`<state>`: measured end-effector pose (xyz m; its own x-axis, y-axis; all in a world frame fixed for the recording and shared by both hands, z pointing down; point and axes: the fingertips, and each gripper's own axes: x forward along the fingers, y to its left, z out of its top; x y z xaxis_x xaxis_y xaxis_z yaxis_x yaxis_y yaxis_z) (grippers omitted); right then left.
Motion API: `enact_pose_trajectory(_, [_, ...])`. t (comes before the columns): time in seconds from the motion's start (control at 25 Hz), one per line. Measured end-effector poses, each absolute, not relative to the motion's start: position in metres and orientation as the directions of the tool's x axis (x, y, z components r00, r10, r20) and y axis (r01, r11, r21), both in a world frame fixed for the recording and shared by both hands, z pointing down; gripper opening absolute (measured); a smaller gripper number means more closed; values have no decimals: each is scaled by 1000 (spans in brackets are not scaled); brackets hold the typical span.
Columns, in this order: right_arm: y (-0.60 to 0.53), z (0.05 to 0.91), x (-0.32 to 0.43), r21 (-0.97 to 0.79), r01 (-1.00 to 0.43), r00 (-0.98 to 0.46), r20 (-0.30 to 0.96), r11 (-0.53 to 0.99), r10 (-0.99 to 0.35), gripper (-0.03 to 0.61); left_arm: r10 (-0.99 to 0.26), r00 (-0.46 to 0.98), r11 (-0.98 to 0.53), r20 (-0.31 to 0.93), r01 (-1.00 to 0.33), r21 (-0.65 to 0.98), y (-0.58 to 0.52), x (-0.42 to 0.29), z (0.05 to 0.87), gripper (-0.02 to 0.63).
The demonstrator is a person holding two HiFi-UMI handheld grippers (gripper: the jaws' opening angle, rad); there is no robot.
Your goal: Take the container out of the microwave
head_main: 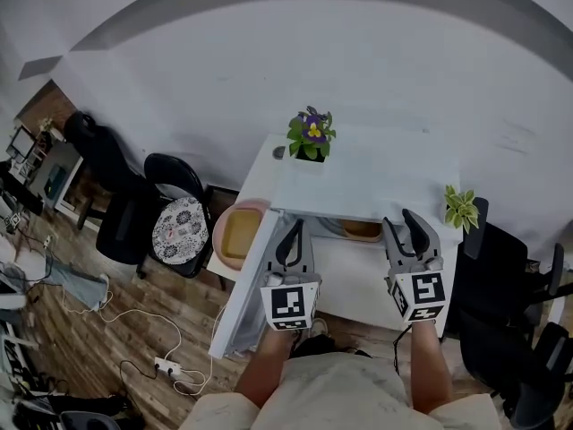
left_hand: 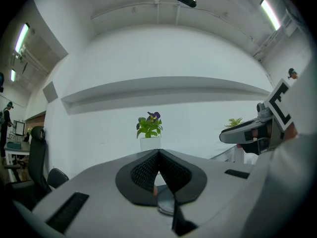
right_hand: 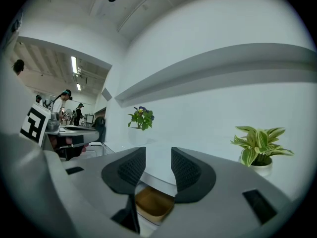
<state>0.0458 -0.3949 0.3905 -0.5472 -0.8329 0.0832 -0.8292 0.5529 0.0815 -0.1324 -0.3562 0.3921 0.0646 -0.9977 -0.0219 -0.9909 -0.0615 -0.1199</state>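
White wall (head_main: 269, 79) fills the upper half of the head view. Below it, at centre, a white microwave (head_main: 376, 182) stands on a white desk (head_main: 358, 280), with black chairs (head_main: 134, 213) at the left and right edges. Both tools hover at the microwave's front. The left tool (head_main: 294, 227) has its jaws pressed together on nothing, while the right tool (head_main: 400, 219) has its jaws apart and empty. The tan container (head_main: 363, 230) lies inside the microwave's opening, between the two tools and nearer the right one. A purple-flowered plant (head_main: 311, 135) sits on the microwave's top.
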Motion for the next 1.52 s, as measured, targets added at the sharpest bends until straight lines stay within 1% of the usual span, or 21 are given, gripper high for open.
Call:
enact_pose_trajectory(0.92, [-387, 417, 21, 115, -802, -567, 163, 586, -807, 170, -996, 87, -90, 33, -992, -84, -357, -138, 422, 6])
enact_pose_trajectory(1.16, [-381, 432, 13, 122, -779, -586, 207, 615, -784, 170, -994, 101, -105, 51, -991, -79, -358, -134, 431, 6])
enact_pose_trajectory(1.36, [-379, 447, 5, 164, -736, -610, 261, 657, -748, 170, -993, 103, -108, 65, -991, -73, -358, -133, 437, 6])
enact_pose_trajectory(1.52, [-377, 458, 1, 157, -723, -618, 290, 673, -731, 170, -991, 106, -111, 78, -991, -69, -357, -134, 443, 6])
